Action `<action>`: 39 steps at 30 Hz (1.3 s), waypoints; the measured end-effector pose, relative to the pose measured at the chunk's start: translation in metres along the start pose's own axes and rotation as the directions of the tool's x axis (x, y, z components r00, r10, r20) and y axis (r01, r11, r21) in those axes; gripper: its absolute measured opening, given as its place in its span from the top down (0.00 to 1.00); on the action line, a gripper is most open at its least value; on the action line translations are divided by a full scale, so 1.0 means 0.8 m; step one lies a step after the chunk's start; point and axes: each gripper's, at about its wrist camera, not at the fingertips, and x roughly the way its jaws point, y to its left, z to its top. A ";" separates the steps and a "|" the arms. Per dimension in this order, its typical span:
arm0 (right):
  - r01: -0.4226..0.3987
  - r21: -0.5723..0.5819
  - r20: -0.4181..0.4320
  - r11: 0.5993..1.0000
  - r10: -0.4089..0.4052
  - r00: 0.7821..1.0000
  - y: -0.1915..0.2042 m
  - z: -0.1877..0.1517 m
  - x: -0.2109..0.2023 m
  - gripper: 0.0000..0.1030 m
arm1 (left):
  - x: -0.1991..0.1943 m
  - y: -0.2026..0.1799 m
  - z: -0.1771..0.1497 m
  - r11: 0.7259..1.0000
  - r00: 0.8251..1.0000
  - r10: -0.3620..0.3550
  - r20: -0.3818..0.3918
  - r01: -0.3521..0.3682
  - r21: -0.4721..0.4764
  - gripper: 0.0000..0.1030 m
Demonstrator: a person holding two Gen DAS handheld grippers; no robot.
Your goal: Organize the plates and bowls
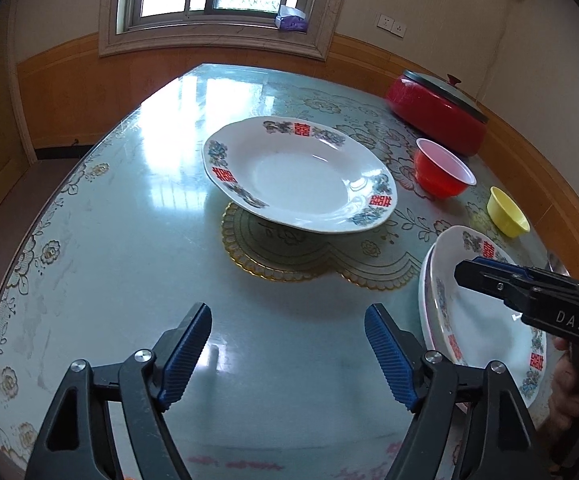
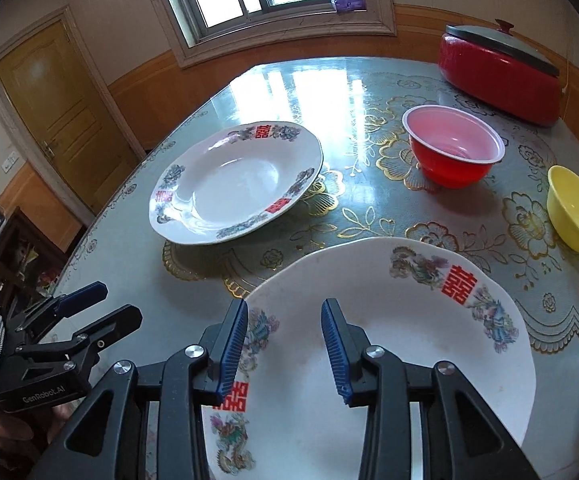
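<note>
Counter (image 1: pixel 121 240): round, glass-topped over a flowered cloth, under a window.

Far plate (image 1: pixel 297 174): white, deep, floral rim with red characters; sits alone at the counter's middle, partly over a gold-edged doily (image 1: pixel 285 258). Nothing touches it.

Near stack (image 2: pixel 389 344): a like plate at the near right edge. In the left wrist view a second rim shows under it, so it appears to be two plates; how many more, if any, cannot be told.

Red bowl (image 2: pixel 453 148): far right, upright, apart from the plates.

Yellow bowl (image 2: pixel 577 208): smaller, right of the red bowl and nearer, partly cut off by the picture edge in the right wrist view.

Red pot (image 2: pixel 501 72): lidded, far right corner; probably not part of the sorting.

Left tongs (image 1: pixel 288 350): spread wide, holding nothing, over bare counter on the near side of the far plate.

Right tongs (image 2: pixel 284 354): parted moderately, holding nothing, poised over the near stack's left rim; whether the pads touch the plate is unclear.

Step in hand, as judged: plates partly gathered, with the lone far plate yet to join the stack and the bowls not yet nested.

Next move, as judged: the left tongs reach forward, close on the far plate's near rim, and carry it level onto the stack; glazed ware may slip.

Hidden: the stack's near edge, behind the right tongs' arms.
</note>
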 end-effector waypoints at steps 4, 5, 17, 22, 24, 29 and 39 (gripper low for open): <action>-0.061 0.040 0.014 0.997 0.060 0.998 -0.004 0.020 0.002 0.60 | 0.008 0.023 0.014 0.999 0.999 -0.040 0.004 0.040 -0.034 0.20; -0.074 0.050 0.019 0.996 0.073 0.997 -0.004 0.025 0.003 0.60 | 0.011 0.028 0.019 0.999 0.999 -0.039 0.003 0.039 -0.039 0.20; -0.110 0.225 0.009 0.968 0.111 0.994 -0.038 0.091 0.044 0.59 | 0.044 0.082 0.085 0.990 0.995 -0.101 0.018 0.102 -0.093 0.07; -0.114 0.305 -0.016 0.946 0.124 0.992 -0.058 0.107 0.072 0.59 | 0.068 0.106 0.107 0.982 0.993 -0.115 -0.017 0.111 -0.153 0.09; -0.110 0.333 -0.014 0.936 0.121 0.993 -0.064 0.110 0.080 0.60 | 0.075 0.112 0.114 0.980 0.993 -0.116 -0.018 0.111 -0.167 0.10; -0.110 0.371 -0.018 0.922 0.126 0.992 -0.078 0.121 0.098 0.60 | 0.094 0.124 0.126 0.963 0.984 -0.176 -0.026 0.167 -0.211 0.11; -0.131 0.408 -0.053 0.903 0.167 0.984 -0.084 0.130 0.133 0.59 | 0.122 0.134 0.145 0.941 0.973 -0.229 -0.021 0.215 -0.261 0.14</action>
